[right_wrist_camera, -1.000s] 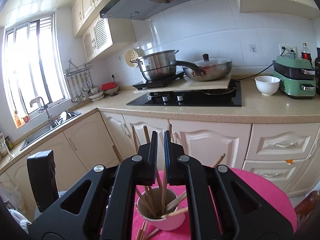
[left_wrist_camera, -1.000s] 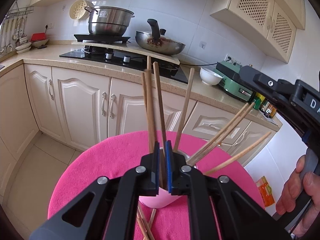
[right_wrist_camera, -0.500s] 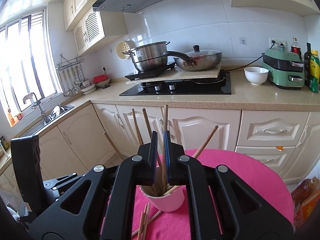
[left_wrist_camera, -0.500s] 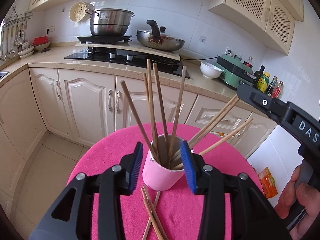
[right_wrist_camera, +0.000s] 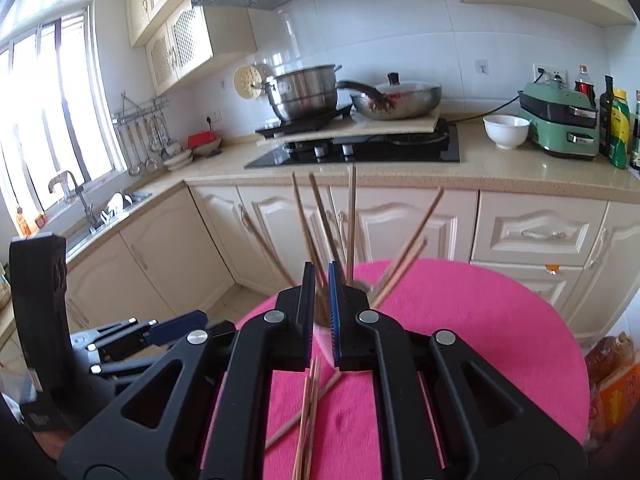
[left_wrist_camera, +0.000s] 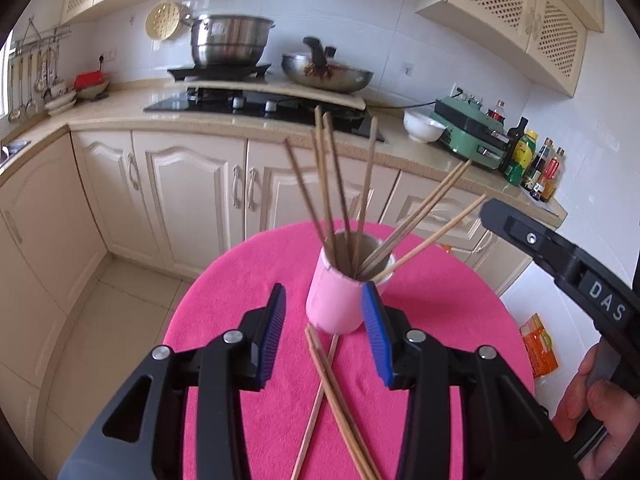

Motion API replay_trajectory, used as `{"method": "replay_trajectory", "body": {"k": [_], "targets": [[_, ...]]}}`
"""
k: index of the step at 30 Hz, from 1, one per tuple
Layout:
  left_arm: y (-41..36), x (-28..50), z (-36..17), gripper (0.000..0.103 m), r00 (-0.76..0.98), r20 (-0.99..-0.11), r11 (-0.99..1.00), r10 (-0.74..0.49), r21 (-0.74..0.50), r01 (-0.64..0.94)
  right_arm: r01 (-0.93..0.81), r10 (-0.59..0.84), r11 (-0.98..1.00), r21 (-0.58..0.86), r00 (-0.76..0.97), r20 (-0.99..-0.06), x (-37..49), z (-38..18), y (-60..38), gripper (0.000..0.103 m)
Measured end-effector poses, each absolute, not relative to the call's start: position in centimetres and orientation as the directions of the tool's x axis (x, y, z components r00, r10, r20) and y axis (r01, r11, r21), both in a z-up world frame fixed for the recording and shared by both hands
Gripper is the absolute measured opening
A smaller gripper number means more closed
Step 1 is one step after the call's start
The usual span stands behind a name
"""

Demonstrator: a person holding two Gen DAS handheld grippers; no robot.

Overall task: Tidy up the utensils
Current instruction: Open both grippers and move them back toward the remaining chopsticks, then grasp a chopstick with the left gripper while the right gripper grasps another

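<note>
Left gripper (left_wrist_camera: 323, 334): jaws apart, empty, short of the cup.
Cup (left_wrist_camera: 338, 300): mid-cloth (left_wrist_camera: 248, 280), upright; holds sticks (left_wrist_camera: 340, 192) fanned out, likely the sorting spot.
Loose sticks (left_wrist_camera: 332, 392): crossed flat on cloth, near side of cup, not yet stowed.
Right gripper (right_wrist_camera: 319, 306): jaws nearly together, gripping nothing visible.

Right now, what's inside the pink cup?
The pink cup holds a bunch of wooden chopsticks standing up and fanning out over its rim. Its wall hides their lower ends and the cup's bottom. More loose chopsticks lie on the pink tablecloth in front.
</note>
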State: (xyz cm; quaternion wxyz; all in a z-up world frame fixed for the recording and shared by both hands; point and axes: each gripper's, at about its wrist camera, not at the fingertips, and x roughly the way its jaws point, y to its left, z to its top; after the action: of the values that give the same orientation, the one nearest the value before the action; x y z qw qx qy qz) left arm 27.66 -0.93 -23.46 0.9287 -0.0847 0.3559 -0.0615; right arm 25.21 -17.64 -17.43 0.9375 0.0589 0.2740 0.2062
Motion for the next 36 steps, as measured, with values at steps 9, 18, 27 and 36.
{"method": "replay_trajectory", "body": {"k": [9,18,27,36], "targets": [[1.5,26.8,-29.2,0.039,0.556,-0.812,0.974,-0.175,-0.224,-0.020,-0.321,0.402,0.911,0.257,0.565,-0.720,24.3,-25.1,-15.9,0.008],[1.5,26.2,-32.4,0.039,0.457,-0.874,0.977,-0.167,-0.210,-0.044,-0.278,0.381,0.914,0.294,0.345,-0.858,25.8,-32.4,-14.0,0.008],[1.6,27.3,-33.3,0.039,0.428,-0.886,0.973,-0.177,-0.223,-0.060,-0.298,0.375,0.908,0.295,0.261,-0.890,27.6,-34.6,-12.0,0.008],[0.7,29.1,-34.5,0.039,0.382,-0.899,0.966,-0.213,-0.253,-0.056,-0.340,0.356,0.899,0.276,0.201,-0.913,28.7,-35.5,-10.8,0.008]]}}
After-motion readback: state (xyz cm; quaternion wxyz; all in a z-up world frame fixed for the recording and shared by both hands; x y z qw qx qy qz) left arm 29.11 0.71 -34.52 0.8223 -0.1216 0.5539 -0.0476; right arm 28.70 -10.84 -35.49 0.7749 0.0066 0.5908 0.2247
